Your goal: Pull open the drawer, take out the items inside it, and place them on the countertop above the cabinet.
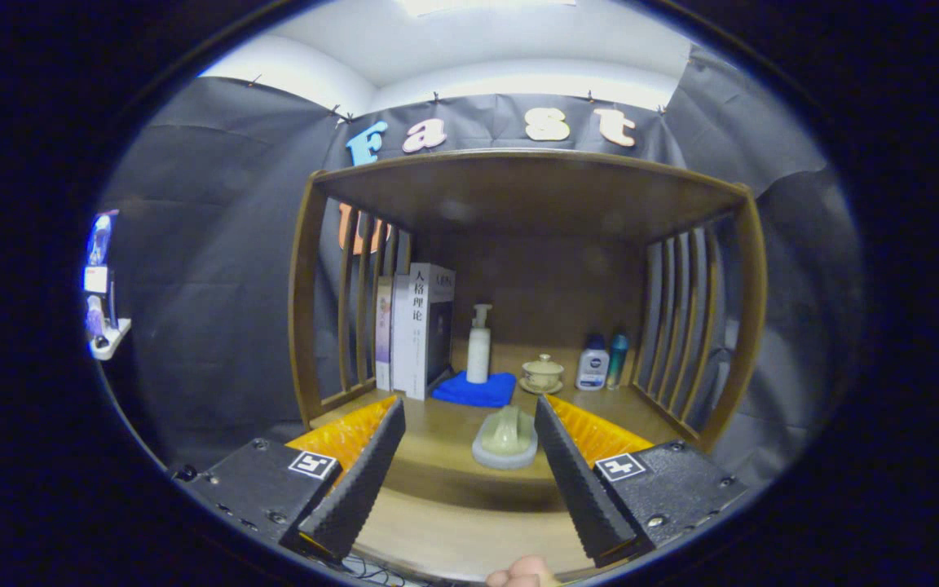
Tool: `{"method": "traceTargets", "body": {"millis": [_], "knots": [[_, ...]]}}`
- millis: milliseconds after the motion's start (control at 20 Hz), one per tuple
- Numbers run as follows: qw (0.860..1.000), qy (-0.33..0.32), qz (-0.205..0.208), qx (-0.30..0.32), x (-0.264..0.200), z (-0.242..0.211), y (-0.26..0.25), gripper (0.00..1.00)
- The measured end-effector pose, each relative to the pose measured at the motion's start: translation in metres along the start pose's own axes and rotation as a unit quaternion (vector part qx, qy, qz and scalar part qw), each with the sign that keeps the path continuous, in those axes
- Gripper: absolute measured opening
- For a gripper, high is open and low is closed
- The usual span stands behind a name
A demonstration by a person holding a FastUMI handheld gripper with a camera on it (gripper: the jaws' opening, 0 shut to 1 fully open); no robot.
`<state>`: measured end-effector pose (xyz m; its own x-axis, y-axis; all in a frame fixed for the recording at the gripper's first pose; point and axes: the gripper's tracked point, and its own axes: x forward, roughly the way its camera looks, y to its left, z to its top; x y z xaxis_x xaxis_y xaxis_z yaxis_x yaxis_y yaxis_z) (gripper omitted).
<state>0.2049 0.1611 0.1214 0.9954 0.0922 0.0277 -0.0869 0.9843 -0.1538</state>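
1. The fingers [372, 465] of the gripper [469, 473] were held wide apart, empty.
2. A pale soap dish [505, 438] was seen resting on the countertop [445, 424] between them, apparently just set down.
3. The drawer could not be made out.

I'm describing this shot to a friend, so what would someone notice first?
The open gripper frames a pale green, ridged object on a grey base, sitting on the wooden countertop between the fingertips. Beyond it, inside the slatted wooden shelf, upright books stand beside a white pump bottle on a blue cloth.
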Motion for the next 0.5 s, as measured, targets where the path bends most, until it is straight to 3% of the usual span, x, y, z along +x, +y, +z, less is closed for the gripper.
{"method": "traceTargets", "body": {"millis": [200,400,500], "knots": [[0.998,-0.044,-0.022,0.025,-0.047,-0.021,0.01,1.0],[0.998,-0.025,-0.058,0.001,-0.074,-0.056,0.003,1.0],[0.998,-0.019,-0.056,0.018,-0.08,-0.071,0.01,1.0]]}}
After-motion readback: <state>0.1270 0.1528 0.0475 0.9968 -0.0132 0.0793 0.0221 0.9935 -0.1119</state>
